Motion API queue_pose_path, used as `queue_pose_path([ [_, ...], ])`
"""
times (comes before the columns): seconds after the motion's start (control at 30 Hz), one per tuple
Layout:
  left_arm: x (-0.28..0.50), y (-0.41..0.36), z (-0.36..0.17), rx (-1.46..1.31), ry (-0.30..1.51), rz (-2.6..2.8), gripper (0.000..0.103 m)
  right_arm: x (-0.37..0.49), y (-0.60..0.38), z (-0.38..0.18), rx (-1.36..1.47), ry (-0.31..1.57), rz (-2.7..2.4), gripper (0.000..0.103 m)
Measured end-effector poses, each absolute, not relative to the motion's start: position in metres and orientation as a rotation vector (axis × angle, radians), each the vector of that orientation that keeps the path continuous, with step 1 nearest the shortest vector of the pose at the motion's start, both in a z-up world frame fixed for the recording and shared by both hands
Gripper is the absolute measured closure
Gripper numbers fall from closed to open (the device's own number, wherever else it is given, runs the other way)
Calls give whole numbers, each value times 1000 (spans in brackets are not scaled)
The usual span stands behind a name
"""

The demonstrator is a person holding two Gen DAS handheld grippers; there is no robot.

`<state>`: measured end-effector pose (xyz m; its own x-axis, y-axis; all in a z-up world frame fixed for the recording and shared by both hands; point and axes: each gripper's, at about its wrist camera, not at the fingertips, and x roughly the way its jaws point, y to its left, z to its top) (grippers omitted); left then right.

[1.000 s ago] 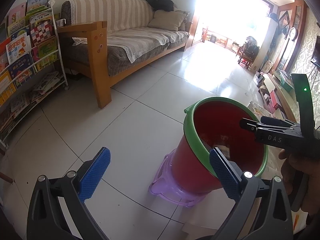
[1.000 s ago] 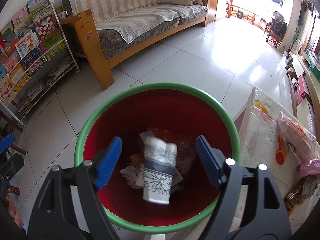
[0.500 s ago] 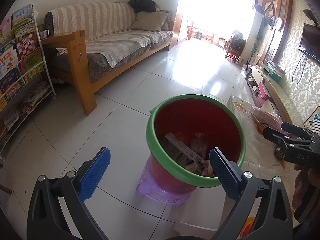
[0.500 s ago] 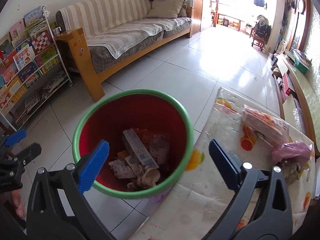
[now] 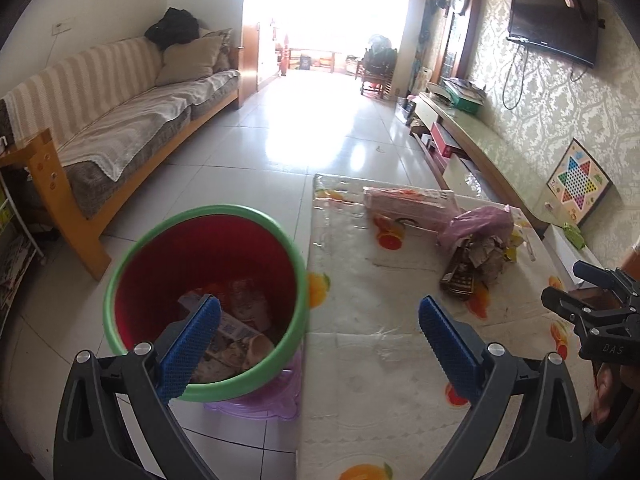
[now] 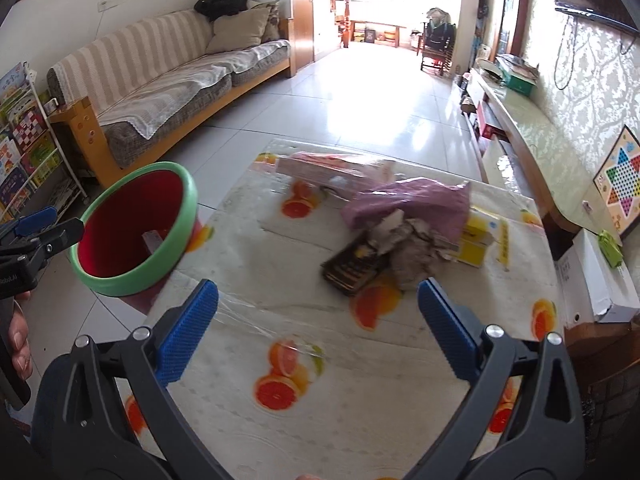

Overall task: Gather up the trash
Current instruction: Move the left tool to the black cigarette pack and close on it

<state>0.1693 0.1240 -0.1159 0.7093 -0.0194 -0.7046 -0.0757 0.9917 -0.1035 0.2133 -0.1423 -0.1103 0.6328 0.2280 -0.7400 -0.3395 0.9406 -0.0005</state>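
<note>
Both pairs of fingers are spread wide with nothing held between them: the right gripper (image 6: 318,320) is aimed down at the pile of trash (image 6: 404,236) on the surface (image 6: 248,296), and the left gripper (image 5: 318,340) is held over the gap between the bin (image 5: 208,304) and the surface edge. The bin, red inside with a green rim, is seen standing on a purple stool (image 5: 260,400) just beside the surface and is already part filled with wrappers. What is left to collect lies together near the far half of the fruit-printed cover: a dark wrapper (image 6: 352,268), crumpled brown paper (image 6: 412,256), a pink bag (image 6: 408,200), a yellow box (image 6: 476,240) and a long pink carton (image 6: 332,168). The step in hand is judged to be the reach for the next piece. It would best be done by taking the nearest loose item, the dark wrapper, with the right fingers lowered one to each side of it and closed firmly, since thin foil slips easily. The plastic cover should not be pinched along with it.
</note>
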Motion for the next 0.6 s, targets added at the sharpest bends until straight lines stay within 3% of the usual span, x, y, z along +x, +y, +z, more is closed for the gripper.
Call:
queue_pose_path([
  [0.6,264,-16,-169,27,913,-157,8,195,-335,-132,1,853,77,5],
])
